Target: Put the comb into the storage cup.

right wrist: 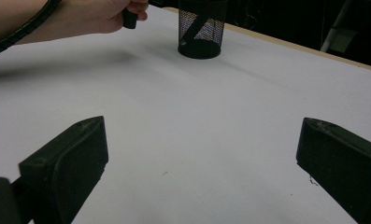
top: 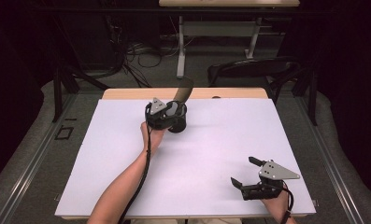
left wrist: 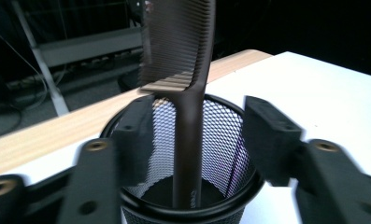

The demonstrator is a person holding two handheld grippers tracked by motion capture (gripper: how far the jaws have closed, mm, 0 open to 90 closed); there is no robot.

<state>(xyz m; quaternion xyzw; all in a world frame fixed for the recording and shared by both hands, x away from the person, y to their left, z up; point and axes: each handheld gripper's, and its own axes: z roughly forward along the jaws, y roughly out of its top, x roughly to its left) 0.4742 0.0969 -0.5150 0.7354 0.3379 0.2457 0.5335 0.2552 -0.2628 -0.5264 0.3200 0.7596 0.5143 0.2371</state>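
A black mesh cup (top: 177, 123) stands on the white sheet near the table's far edge. A dark comb (top: 184, 88) leans in it, handle down and teeth sticking up over the rim. My left gripper (top: 176, 110) hovers at the cup's mouth. In the left gripper view the comb (left wrist: 178, 42) rises between the jaws of that gripper (left wrist: 199, 135), with a gap on each side of the handle, above the cup (left wrist: 223, 135). My right gripper (top: 242, 170) rests open near the front right corner. Its view shows the wide-apart jaws of the right gripper (right wrist: 202, 140), with the cup (right wrist: 201, 28) far ahead.
The white sheet (top: 127, 163) covers nearly the whole tabletop, leaving a wooden strip (top: 127, 93) bare at the back. Behind the table are a dark chair (top: 253, 70), a desk frame (top: 181, 46) and floor cables. The person's left forearm (top: 127, 182) crosses the sheet.
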